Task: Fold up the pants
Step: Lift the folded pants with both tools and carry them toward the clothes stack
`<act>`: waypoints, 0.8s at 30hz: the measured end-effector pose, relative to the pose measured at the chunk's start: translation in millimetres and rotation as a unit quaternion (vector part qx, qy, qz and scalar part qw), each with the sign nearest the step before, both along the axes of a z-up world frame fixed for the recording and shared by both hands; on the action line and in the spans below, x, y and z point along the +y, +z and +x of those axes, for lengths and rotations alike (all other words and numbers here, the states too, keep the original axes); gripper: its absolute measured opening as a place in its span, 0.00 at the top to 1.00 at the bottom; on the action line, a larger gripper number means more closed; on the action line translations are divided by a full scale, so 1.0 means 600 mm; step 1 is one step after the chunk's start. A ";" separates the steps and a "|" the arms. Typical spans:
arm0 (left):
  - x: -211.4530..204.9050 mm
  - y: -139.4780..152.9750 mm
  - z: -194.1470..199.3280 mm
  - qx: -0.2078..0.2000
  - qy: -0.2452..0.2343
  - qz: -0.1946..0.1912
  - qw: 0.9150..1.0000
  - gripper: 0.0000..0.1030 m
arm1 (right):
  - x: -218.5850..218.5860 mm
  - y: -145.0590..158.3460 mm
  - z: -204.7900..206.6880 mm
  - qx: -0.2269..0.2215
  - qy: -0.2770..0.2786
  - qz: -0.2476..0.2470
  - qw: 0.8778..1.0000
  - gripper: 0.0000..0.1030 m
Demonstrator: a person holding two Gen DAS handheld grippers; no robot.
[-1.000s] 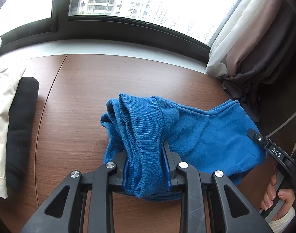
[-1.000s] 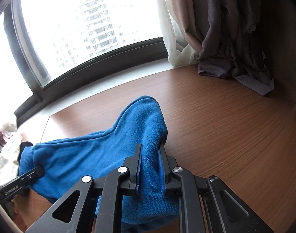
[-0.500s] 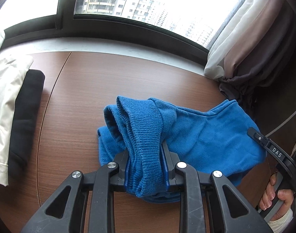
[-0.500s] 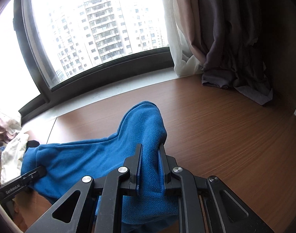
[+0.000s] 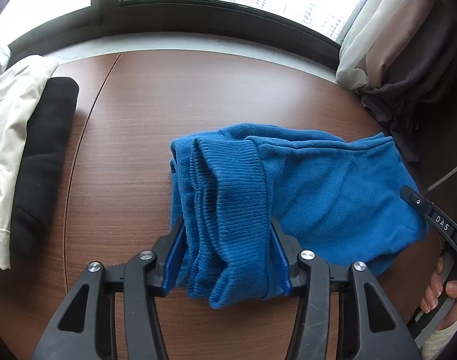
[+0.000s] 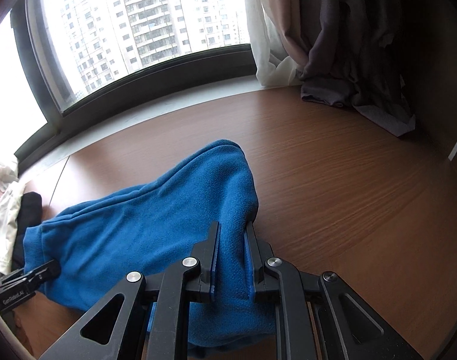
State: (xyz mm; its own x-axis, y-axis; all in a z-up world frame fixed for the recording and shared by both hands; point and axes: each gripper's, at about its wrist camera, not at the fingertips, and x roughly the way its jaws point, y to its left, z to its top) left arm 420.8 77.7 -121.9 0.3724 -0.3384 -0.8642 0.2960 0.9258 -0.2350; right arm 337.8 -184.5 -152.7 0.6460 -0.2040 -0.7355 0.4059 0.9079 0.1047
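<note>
Blue fleece pants (image 5: 333,186) lie bunched on the brown wooden table (image 5: 198,90). Their ribbed waistband (image 5: 231,180) runs between the fingers of my left gripper (image 5: 226,220). The jaws are opening, and the fabric sits loosely in the widened gap and rests on the table. At the other end of the pants (image 6: 153,219), my right gripper (image 6: 233,226) is shut on a raised fold of fleece. The right wrist view shows the left gripper (image 6: 27,279) at the lower left. The left wrist view shows the right gripper (image 5: 432,219) at the right edge, held by a hand (image 5: 444,288).
A folded black garment (image 5: 45,156) and a white cloth (image 5: 9,120) lie at the table's left end. Curtains (image 5: 408,60) hang at the far right and pool onto the table corner. A window and grey sill (image 5: 228,45) run along the far edge.
The left jaws have spread apart from their tight hold on the waistband, and the bunched cloth has slumped lower onto the table. The right gripper keeps its grip on the fold.
</note>
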 end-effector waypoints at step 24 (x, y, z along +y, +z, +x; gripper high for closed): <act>0.001 0.007 0.023 0.026 -0.017 -0.074 0.997 0.68 | -0.007 -0.033 0.020 0.034 0.005 -0.008 0.999 0.85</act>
State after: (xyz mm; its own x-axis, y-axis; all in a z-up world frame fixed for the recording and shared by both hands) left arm 434.4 78.1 -117.6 0.3145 -0.4748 -0.8220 0.3101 0.8698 -0.3838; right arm 349.7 -188.5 -172.4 0.5961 -0.2090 -0.7752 0.4021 0.9134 0.0630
